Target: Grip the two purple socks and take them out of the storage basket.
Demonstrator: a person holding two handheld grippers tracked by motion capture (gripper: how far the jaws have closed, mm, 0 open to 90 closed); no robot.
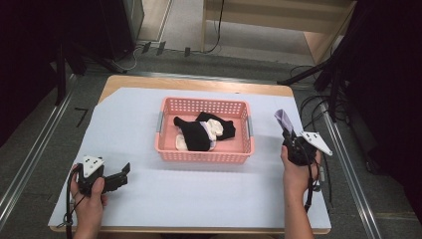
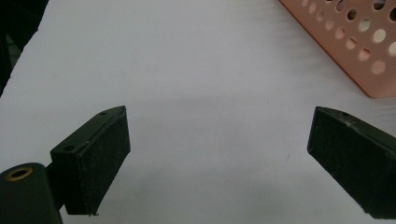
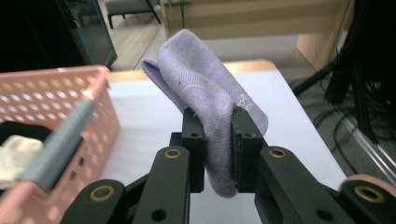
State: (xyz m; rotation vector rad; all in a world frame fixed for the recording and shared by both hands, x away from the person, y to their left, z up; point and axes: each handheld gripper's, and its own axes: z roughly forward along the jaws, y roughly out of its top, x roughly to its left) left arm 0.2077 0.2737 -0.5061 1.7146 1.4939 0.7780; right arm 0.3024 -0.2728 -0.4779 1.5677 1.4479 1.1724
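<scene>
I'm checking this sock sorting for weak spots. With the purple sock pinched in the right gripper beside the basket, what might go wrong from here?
1. The right gripper pinches the purple sock only at a fold; most of it flops loose above the jaws, so it may slip out.
2. It hangs close to the table's right edge, so a dropped sock might fall to the floor.
3. The pink basket rim is near; a sideways move may snag or nudge it.

A lab or recording studio is suggested. A table (image 1: 124, 149) covered with a white sheet is ringed by black stands (image 1: 333, 69) and loose cables (image 1: 318, 107) on grey carpet (image 1: 30, 149), and metal rails (image 1: 35, 144) are laid along both sides.
</scene>
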